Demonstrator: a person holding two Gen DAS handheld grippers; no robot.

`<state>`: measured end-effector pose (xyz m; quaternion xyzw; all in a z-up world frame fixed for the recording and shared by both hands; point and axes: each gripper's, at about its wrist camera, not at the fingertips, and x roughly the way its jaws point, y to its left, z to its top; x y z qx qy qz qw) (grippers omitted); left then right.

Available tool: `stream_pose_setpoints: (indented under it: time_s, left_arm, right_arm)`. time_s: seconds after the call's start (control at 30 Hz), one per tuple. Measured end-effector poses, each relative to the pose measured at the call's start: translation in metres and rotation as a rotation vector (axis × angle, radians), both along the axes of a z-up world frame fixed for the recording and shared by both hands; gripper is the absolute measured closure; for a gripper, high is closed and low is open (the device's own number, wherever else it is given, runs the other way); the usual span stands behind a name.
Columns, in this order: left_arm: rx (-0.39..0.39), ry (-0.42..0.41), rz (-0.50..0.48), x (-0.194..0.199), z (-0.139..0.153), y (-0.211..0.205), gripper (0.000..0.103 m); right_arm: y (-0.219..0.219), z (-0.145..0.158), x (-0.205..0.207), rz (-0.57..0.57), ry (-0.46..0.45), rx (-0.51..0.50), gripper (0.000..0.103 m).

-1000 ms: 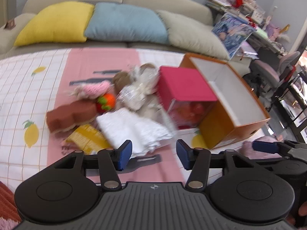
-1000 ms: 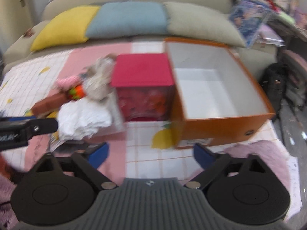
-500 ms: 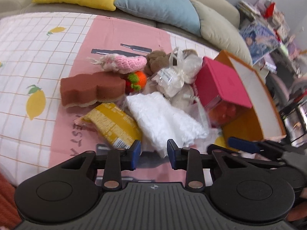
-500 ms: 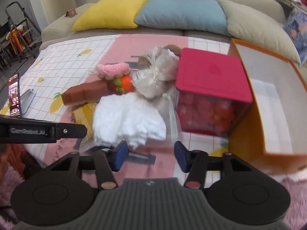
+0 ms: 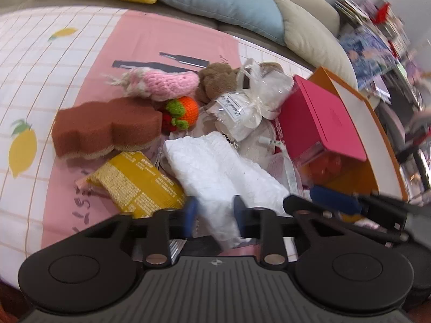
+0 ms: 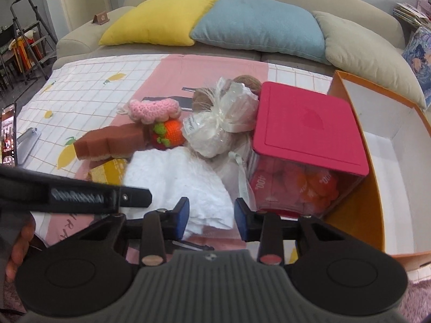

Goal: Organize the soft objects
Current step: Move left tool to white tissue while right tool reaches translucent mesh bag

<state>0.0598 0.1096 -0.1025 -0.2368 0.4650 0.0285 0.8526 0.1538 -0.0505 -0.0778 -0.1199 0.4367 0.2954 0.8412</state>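
Both claws have just been closing on the white fluffy cloth (image 5: 215,172): left claw (image 5: 214,214) is pinching its near corner, right claw (image 6: 211,215) is straddling its edge. Tighten evenly before lifting toward the orange box (image 6: 404,161) right of them.

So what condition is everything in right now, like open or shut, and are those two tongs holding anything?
Orange cardboard box: open, nothing visible inside.
Clear container with pink lid: lid on, red contents.
Fluffy white cloth: lying crumpled on the bedspread.
Clear plastic gift bag: tied shut with ribbon.
Left tongs: just been closing, astride the cloth's near edge.
Right tongs: just been closing, cloth between, grip unclear.
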Motion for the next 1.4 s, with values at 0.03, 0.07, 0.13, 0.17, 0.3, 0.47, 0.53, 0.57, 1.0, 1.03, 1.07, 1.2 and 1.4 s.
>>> stream_pose_setpoints:
  time_s: [0.03,0.07,0.13,0.17,0.3,0.47,0.53,0.57,1.0,1.03,1.07,1.2,1.4]
  left_arm:
    - [0.008,-0.010,-0.005,-0.001,0.001,0.000,0.092]
    - [0.013,-0.015,-0.010,-0.002,0.001,0.000,0.094]
    - [0.018,-0.034,-0.017,-0.005,0.004,0.000,0.096]
    - [0.014,-0.047,-0.024,-0.006,0.006,0.000,0.096]
    - [-0.015,-0.068,-0.071,-0.014,0.017,-0.002,0.099]
    - [-0.028,-0.055,-0.183,-0.022,0.021,-0.018,0.099]
    - [-0.042,-0.060,-0.228,-0.022,0.019,-0.026,0.099]
    - [-0.043,-0.058,-0.243,-0.021,0.017,-0.029,0.099]
    - [-0.085,-0.012,-0.243,-0.016,0.002,-0.037,0.093]
    - [-0.100,-0.010,-0.237,-0.016,0.001,-0.037,0.088]
    - [-0.112,-0.002,-0.234,-0.015,0.000,-0.037,0.083]
    - [-0.136,0.046,-0.221,-0.005,-0.009,-0.041,0.065]
    - [-0.178,0.114,-0.158,0.015,-0.028,-0.042,0.052]
  right_arm:
    - [0.002,0.000,0.000,0.006,-0.001,0.005,0.064]
    - [0.003,0.001,0.001,0.009,-0.004,0.008,0.060]
    - [0.007,0.001,0.002,0.010,-0.008,0.015,0.058]
    - [0.008,0.001,0.003,0.010,-0.002,0.021,0.056]
    - [0.008,0.002,0.004,0.005,0.016,0.039,0.054]
    - [-0.005,0.005,0.002,-0.037,0.062,0.059,0.047]
    - [-0.012,0.002,0.000,-0.062,0.081,0.051,0.047]
    - [-0.017,0.001,0.002,-0.079,0.100,0.057,0.047]
    - [-0.050,-0.033,0.003,-0.226,0.243,-0.059,0.080]
    - [-0.053,-0.037,0.005,-0.235,0.255,-0.060,0.083]
    - [-0.055,-0.041,0.007,-0.240,0.264,-0.060,0.084]
    - [-0.053,-0.051,0.008,-0.214,0.291,-0.061,0.088]
    - [-0.048,-0.066,0.007,-0.166,0.351,-0.032,0.093]
